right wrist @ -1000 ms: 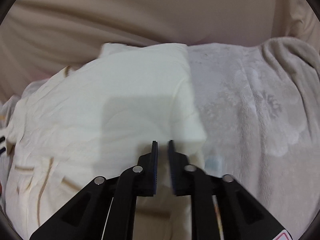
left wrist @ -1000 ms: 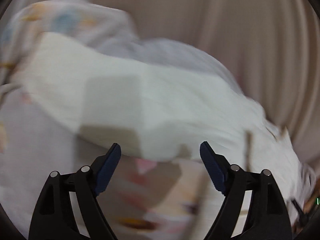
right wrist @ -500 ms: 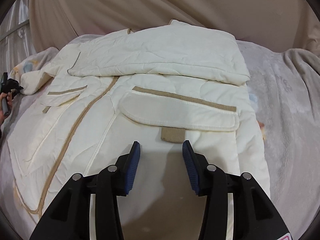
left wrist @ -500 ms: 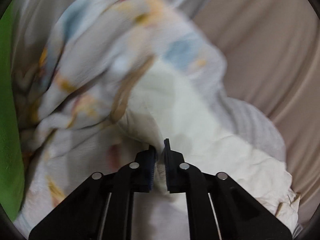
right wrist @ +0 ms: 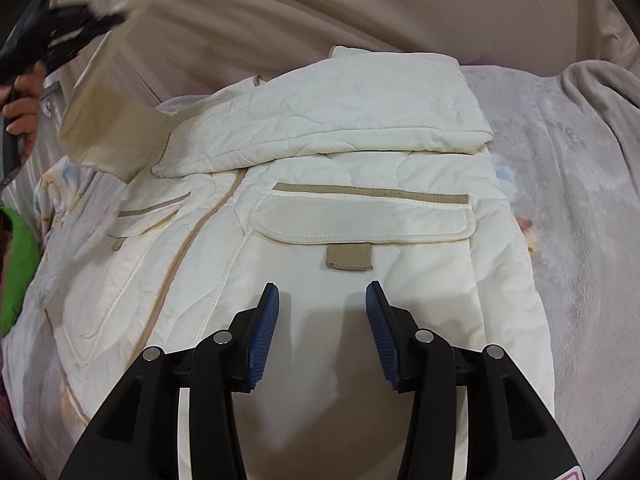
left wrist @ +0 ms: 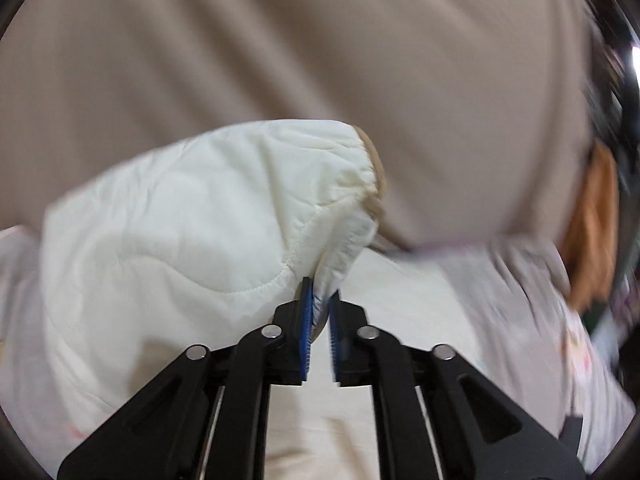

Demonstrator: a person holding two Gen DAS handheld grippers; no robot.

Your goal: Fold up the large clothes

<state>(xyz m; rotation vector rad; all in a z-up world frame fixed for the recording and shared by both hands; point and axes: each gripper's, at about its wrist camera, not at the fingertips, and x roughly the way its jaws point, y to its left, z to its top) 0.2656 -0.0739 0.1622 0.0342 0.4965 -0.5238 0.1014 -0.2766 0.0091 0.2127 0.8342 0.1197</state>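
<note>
A cream quilted jacket [right wrist: 328, 216] lies front-up on a pale bed cover [right wrist: 580, 208], one sleeve already folded across its chest. The left gripper [left wrist: 319, 300] pinches the other sleeve's cuff [left wrist: 344, 200], lifted clear, while the right gripper [right wrist: 322, 300] hangs spread and empty above the hem.

A bed [right wrist: 580, 208] covered by a pale fleecy blanket carries a cream quilted jacket [right wrist: 360, 208] with tan trim, spread across its middle. A patterned sheet [right wrist: 64, 184] lies bunched at the bed's left edge, touching the jacket.
</note>
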